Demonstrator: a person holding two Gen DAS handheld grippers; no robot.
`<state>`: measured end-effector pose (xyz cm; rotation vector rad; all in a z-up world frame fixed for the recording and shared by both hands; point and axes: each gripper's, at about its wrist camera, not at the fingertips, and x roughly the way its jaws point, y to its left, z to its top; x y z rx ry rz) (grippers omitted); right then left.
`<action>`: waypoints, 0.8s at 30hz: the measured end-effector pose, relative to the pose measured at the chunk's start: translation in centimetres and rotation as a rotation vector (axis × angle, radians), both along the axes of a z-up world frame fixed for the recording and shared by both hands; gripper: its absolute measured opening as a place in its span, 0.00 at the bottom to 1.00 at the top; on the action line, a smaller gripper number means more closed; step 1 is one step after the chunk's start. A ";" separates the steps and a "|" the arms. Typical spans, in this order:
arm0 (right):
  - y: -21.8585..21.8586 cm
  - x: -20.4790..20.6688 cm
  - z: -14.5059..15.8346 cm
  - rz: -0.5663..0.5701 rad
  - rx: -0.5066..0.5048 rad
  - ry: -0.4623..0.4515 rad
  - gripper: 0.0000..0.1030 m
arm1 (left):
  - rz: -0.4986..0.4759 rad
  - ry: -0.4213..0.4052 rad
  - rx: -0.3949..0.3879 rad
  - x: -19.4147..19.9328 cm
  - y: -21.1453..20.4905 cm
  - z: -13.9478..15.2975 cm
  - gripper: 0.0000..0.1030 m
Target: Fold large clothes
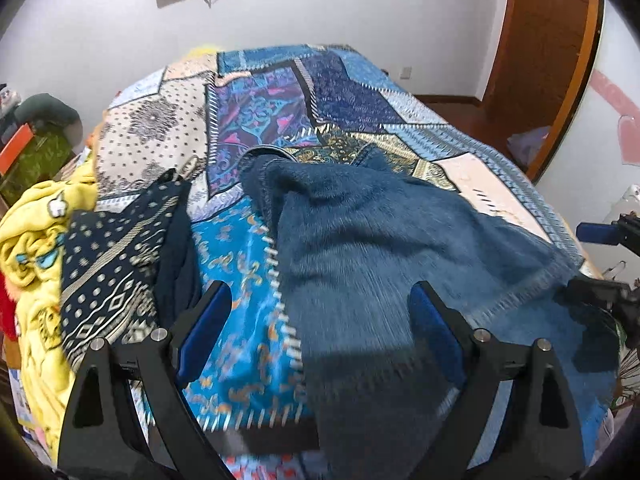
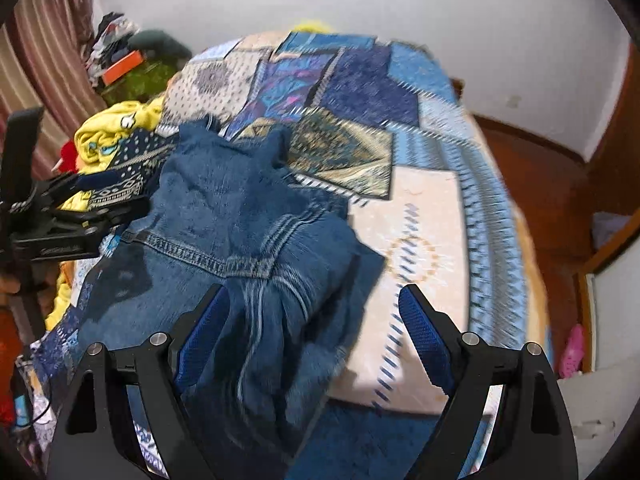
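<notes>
- Left wrist view: the denim garment (image 1: 400, 248) lies rumpled on the bed (image 1: 152, 132), ahead of the left tool (image 1: 320, 320) and running back between its two fingers toward the near edge.
- Left tool stands spread wide, its blue pads clear of the cloth, pinching nothing.
- Right wrist view: the same denim garment (image 2: 240, 220) is bunched ahead of the right tool (image 2: 312, 320), a stitched seam crossing it, with its folds nearest the left-hand finger.
- Right tool's jaws are opening; denim lies between them, but the pads do not press on it.
- Just left of the left tool lies a dark patterned cloth (image 1: 112, 264), and beyond it a yellow garment (image 1: 36, 240).
- Under everything spreads a patchwork bedspread (image 1: 280, 104).
- Far ahead of the tools are a white wall (image 1: 360, 8) and, to the right, a wooden door (image 1: 548, 40).
</notes>
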<state>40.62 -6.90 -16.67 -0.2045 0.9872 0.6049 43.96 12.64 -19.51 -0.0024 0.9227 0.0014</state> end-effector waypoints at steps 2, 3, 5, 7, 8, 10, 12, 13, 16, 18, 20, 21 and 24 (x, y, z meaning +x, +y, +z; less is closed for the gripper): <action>0.1 1.3 -1.1 0.002 -0.020 0.029 0.82 | 0.016 0.004 0.020 1.5 0.1 -0.8 0.88; 0.1 1.8 -1.5 0.011 -0.014 0.045 0.82 | 0.022 -0.002 0.018 2.1 0.3 -1.0 0.88; -0.3 2.7 -2.1 0.019 0.010 0.075 0.82 | 0.037 -0.018 0.014 3.0 0.8 -1.2 0.88; -0.6 3.2 -2.2 0.027 0.019 0.084 0.82 | 0.062 -0.032 0.022 4.0 1.3 -1.2 0.88; -0.9 3.3 -2.1 0.031 0.026 0.081 0.82 | 0.072 -0.035 0.025 4.4 1.6 -1.2 0.88; -1.3 3.3 -1.5 0.021 0.039 0.068 0.82 | 0.103 -0.040 0.039 4.9 2.2 -0.9 0.88; -1.5 2.9 -0.4 -0.012 0.036 0.027 0.82 | 0.112 -0.056 0.048 4.8 2.6 -0.1 0.88; -1.6 2.8 0.2 -0.028 0.034 0.005 0.82 | 0.112 -0.067 0.050 4.5 2.7 0.3 0.88; -2.4 2.5 2.3 -0.070 0.045 -0.050 0.83 | 0.100 -0.111 0.050 3.0 3.0 2.2 0.88; -2.8 2.2 3.4 -0.078 0.091 -0.042 0.84 | 0.083 -0.118 0.033 1.8 3.1 3.2 0.88; -2.9 1.9 4.0 -0.066 0.143 -0.006 0.84 | 0.063 -0.113 0.014 0.8 3.1 3.8 0.88; -2.9 1.7 4.1 -0.053 0.168 0.017 0.84 | 0.047 -0.101 -0.005 0.1 3.0 4.0 0.88; -1.9 0.8 3.3 -0.001 0.208 0.093 0.84 | 0.008 -0.049 -0.066 -1.4 2.7 3.7 0.88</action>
